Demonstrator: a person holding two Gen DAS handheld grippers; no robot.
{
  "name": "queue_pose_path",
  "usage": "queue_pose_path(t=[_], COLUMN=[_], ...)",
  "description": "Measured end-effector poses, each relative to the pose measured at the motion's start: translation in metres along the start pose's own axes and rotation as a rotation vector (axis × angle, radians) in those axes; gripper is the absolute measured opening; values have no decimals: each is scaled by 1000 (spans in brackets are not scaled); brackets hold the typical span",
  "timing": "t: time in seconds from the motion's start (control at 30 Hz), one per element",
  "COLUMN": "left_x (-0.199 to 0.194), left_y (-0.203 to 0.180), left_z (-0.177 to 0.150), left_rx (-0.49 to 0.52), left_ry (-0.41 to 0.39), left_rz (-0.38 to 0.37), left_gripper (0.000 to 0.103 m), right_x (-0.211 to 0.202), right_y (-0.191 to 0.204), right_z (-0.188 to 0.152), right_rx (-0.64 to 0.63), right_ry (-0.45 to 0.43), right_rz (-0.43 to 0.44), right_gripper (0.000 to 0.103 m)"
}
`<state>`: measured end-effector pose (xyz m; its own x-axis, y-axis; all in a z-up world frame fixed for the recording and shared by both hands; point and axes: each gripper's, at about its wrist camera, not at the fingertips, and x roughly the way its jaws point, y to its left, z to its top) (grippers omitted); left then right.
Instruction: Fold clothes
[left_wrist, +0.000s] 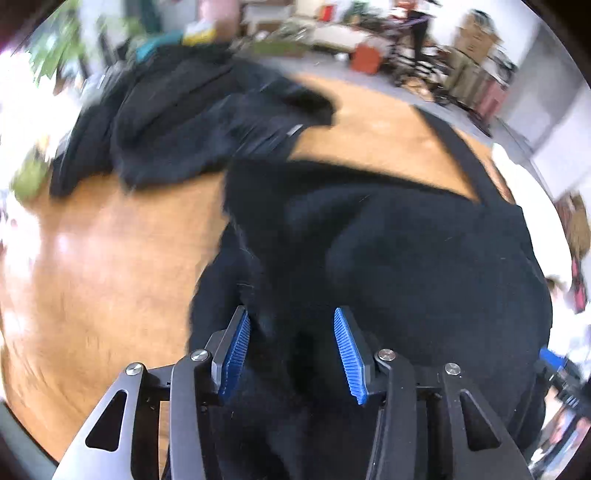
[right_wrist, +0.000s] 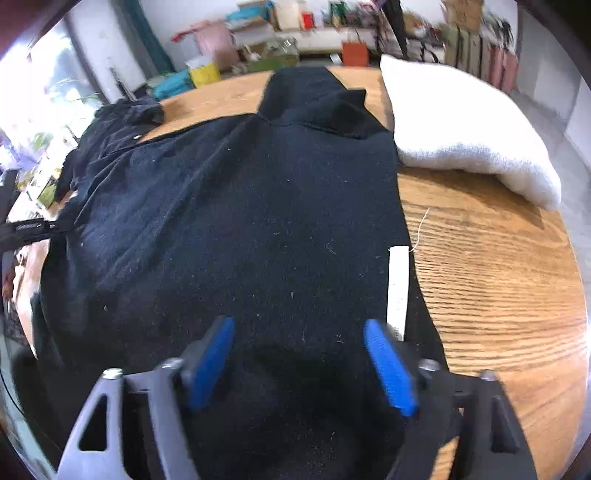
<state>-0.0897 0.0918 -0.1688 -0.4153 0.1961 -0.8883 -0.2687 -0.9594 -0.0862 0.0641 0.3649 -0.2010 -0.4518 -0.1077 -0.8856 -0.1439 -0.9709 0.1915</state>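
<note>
- The left gripper (left_wrist: 291, 321) points steeply down over a black garment (left_wrist: 406, 258), its blue pads (left_wrist: 236, 354) apart with dark cloth lying between them; nothing looks pinched, so it reads as released.
- The right gripper (right_wrist: 299, 332) hangs over the same black garment (right_wrist: 240, 221), pads (right_wrist: 388, 365) spread and not pressing the cloth: also released.
- In the right wrist view the garment covers the middle of the wooden table (right_wrist: 498, 295), running from 6 o'clock up to 12 o'clock, where a narrower part folds back.
- A white label (right_wrist: 398, 288) lies on the garment's edge, toward 3 o'clock of the right gripper.
- A folded white cloth (right_wrist: 461, 129) rests on the table at about 1 o'clock, just beside the garment.
- A second heap of dark clothing (left_wrist: 166, 122) sits at 10 o'clock in the left wrist view, blurred.
</note>
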Motion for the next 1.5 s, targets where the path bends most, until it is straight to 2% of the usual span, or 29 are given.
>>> queue_pose_path(t=[0.03,0.1,0.17,0.2,0.23,0.33,0.4,0.5,0.63,0.77,0.8,0.87,0.9,1.0,1.07,1.13,1.3,1.4,1.5], left_x=[5,21,38,43,47,68,79,88,85,72,54,22,6,-2,-7,-12,-8,-12,-18], left_y=[-11,-30,-28,-24,-20,-11,-6,4,20,35,37,29,25,15,8,1,-6,3,17], left_z=[7,24,44,51,58,72,77,83,90,93,88,69,60,31,11,-13,-50,-56,-60], left_rx=[36,89,71,60,49,-7,-23,-39,-79,-139,-156,-103,-77,-3,47,82,107,66,18], left_ry=[-11,-10,14,23,32,44,60,65,67,81,57,77,87,231,327,364,435,426,425], left_rz=[40,131,142,140,139,157,181,211,212,238,170,87,46,12,-11,5,25,-7,-21], left_gripper=[40,13,5,3,3,2,2,2,2,1,1,1,1,1,1,1,1,1,1], right_x=[2,7,16,23,34,58,68,76,75,73,72,63,54,25,16,13,13,15,14], right_y=[3,11,14,11,3,-16,-24,-30,-51,-57,-55,-48,-40,-15,7,25,26,10,-2], right_z=[11,36,61,73,89,121,138,155,165,162,163,157,148,124,98,74,34,18,13], right_rx=[-6,-30,-42,-28,4,75,91,93,159,161,160,148,130,74,10,-46,-66,-27,18], right_ry=[-4,-22,-35,-35,-27,-5,-10,1,27,14,18,20,14,-5,26,71,134,152,147], right_rz=[-14,-69,-139,-177,-197,-191,-197,-259,-228,-207,-211,-196,-170,-93,-62,-40,-117,-194,-199], right_gripper=[63,61,46,34,29,21,20,20,11,9,10,11,16,21,22,22,25,25,24])
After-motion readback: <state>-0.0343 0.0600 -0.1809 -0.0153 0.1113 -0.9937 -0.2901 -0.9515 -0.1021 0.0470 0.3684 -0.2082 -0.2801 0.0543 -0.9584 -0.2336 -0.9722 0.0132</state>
